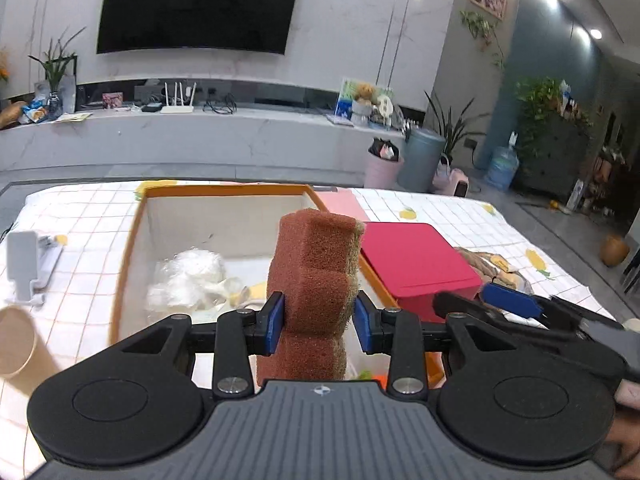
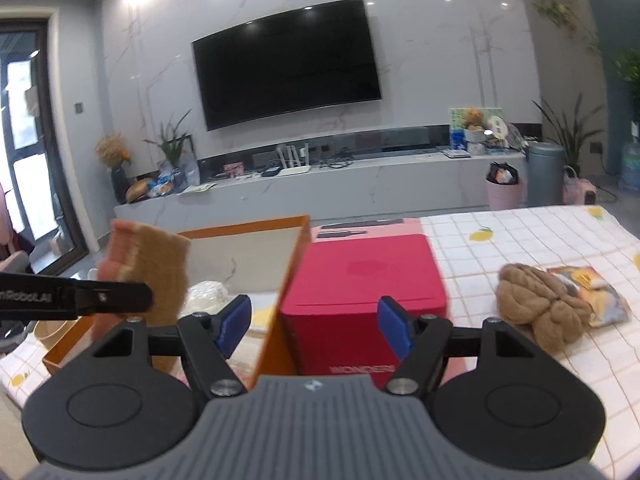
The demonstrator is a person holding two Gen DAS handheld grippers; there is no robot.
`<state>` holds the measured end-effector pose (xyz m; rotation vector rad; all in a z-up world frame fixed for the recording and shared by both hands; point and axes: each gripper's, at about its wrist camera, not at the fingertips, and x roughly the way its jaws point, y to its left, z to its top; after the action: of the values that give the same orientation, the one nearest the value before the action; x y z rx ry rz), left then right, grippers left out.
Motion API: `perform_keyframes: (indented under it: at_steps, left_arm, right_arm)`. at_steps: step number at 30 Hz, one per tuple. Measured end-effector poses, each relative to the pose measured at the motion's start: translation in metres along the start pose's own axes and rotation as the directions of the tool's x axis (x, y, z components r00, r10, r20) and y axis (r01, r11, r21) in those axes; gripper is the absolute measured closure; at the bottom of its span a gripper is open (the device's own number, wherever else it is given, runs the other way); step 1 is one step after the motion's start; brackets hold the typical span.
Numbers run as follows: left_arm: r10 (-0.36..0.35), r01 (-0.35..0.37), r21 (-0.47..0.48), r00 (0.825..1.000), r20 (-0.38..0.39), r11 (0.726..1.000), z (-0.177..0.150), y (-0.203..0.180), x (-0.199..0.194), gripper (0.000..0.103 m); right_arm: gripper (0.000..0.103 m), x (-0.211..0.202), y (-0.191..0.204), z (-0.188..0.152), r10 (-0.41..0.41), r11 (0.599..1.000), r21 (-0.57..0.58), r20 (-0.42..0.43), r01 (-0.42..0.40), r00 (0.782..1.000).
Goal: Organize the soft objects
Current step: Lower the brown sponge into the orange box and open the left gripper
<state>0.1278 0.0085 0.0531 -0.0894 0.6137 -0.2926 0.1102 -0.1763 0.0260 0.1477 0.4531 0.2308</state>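
Observation:
My left gripper (image 1: 319, 322) is shut on a brown sponge (image 1: 316, 272) with a green scouring side and holds it upright above the orange-rimmed open box (image 1: 132, 236). A white plastic-wrapped soft item (image 1: 188, 280) lies inside the box. In the right wrist view the sponge (image 2: 156, 268) shows at the left over the box (image 2: 296, 248). My right gripper (image 2: 314, 330) is open and empty above the red box (image 2: 368, 280). A tan knitted bundle (image 2: 540, 304) lies on the cloth to its right.
A snack packet (image 2: 592, 292) lies beside the tan bundle. A paper cup (image 1: 18, 344) and a grey phone stand (image 1: 26, 264) sit left of the orange box. The checked lemon-print cloth (image 2: 520, 232) covers the table. A pink sheet (image 1: 344, 204) lies behind the red box (image 1: 416, 264).

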Motion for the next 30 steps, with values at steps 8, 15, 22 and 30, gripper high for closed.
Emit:
perform_keyframes:
  at_steps: [8,15,22,30]
  left_arm:
    - [0.224,-0.188,0.37,0.973,-0.054,0.91,0.054,-0.028,0.076,0.062]
    - [0.201,-0.113,0.695,0.978,-0.047,0.71,0.049,-0.033,0.131,0.061]
    - [0.184,0.062,0.866,0.967,-0.175,0.497,0.016,-0.038,0.165,0.064]
    - [0.214,0.016,0.922,0.971,-0.107,0.388,-0.008,-0.044,0.171,0.008]
  right_arm:
    - [0.034,-0.007,-0.016,-0.005,-0.003,0.999,0.049,0.019,0.002,1.0]
    - [0.034,-0.004,-0.018,-0.007,0.022,0.998,0.063,0.009,-0.023,1.0]
    - [0.039,0.002,-0.015,-0.009,0.025,0.998,0.059,-0.013,-0.024,1.0]
    - [0.039,0.009,-0.013,-0.011,0.043,0.997,0.064,-0.037,-0.041,0.998]
